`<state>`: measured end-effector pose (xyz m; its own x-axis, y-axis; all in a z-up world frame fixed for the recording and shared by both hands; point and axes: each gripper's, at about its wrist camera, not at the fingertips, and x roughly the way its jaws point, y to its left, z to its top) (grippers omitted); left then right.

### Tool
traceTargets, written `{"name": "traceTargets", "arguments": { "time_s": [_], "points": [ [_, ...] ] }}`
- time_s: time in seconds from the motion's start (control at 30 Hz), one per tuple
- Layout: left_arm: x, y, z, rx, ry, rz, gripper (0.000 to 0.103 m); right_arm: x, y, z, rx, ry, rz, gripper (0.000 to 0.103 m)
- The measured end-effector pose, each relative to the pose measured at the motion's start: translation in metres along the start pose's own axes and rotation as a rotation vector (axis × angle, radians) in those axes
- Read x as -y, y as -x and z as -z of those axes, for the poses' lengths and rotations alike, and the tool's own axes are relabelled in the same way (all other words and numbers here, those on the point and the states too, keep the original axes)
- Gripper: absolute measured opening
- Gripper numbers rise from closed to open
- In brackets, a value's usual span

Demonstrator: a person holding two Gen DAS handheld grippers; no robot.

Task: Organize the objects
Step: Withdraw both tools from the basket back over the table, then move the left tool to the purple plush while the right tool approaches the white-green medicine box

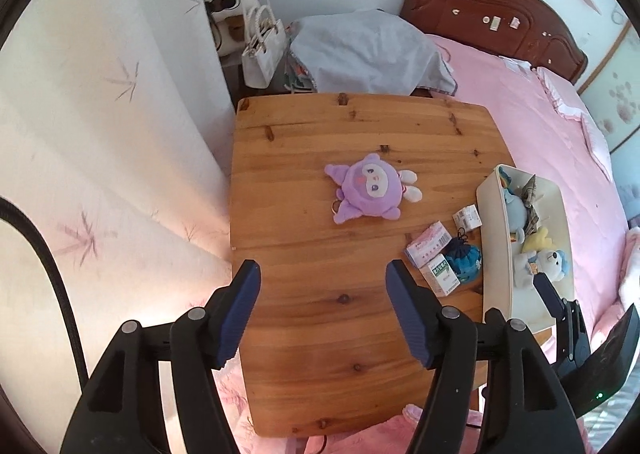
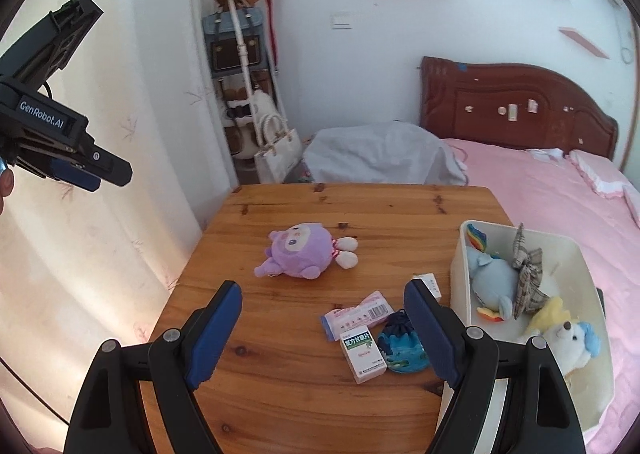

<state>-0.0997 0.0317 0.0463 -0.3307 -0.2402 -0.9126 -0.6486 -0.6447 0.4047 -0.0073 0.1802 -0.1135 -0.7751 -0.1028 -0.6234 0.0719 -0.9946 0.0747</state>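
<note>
A purple plush toy (image 1: 370, 189) (image 2: 303, 250) lies in the middle of the wooden table (image 1: 304, 318) (image 2: 280, 374). A pink box (image 2: 358, 313) (image 1: 427, 244), a green-and-white medicine box (image 2: 363, 353) (image 1: 441, 274), a small white box (image 1: 467, 216) and a blue pouch (image 2: 400, 344) (image 1: 464, 256) lie near the table's right edge. A white bin (image 2: 458, 266) (image 1: 494, 238) beside them holds several plush toys. My left gripper (image 1: 320, 274) is open and empty above the table's near left part. My right gripper (image 2: 322, 296) is open and empty above the boxes.
A bed with a pink cover (image 2: 560, 198) stands right of the table, with a grey bundle (image 2: 384, 154) at its far corner. A curtain (image 1: 100, 134) hangs on the left. A coat rack with bags (image 2: 240, 54) stands behind. The left gripper's body (image 2: 60, 134) shows at upper left.
</note>
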Motion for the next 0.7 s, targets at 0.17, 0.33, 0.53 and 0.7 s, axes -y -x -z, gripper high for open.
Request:
{"name": "traceTargets", "arguments": {
  "time_s": [0.17,0.33,0.53,0.7],
  "points": [
    [-0.005,-0.019,-0.012,-0.041,-0.042,0.014,0.07,-0.007,-0.008,0.009,-0.044,0.006,0.07,0.084],
    [-0.01,-0.039,-0.017,-0.085,-0.051,0.035,0.071,-0.015,-0.014,0.022,-0.108,0.047,0.099,0.084],
    [-0.015,-0.066,-0.026,-0.108,0.01,0.028,0.071,-0.019,-0.022,0.034,-0.169,0.104,0.099,0.084],
    [-0.014,-0.084,-0.037,-0.087,0.043,0.041,0.071,-0.015,-0.034,0.037,-0.206,0.122,0.076,0.084]
  ]
}}
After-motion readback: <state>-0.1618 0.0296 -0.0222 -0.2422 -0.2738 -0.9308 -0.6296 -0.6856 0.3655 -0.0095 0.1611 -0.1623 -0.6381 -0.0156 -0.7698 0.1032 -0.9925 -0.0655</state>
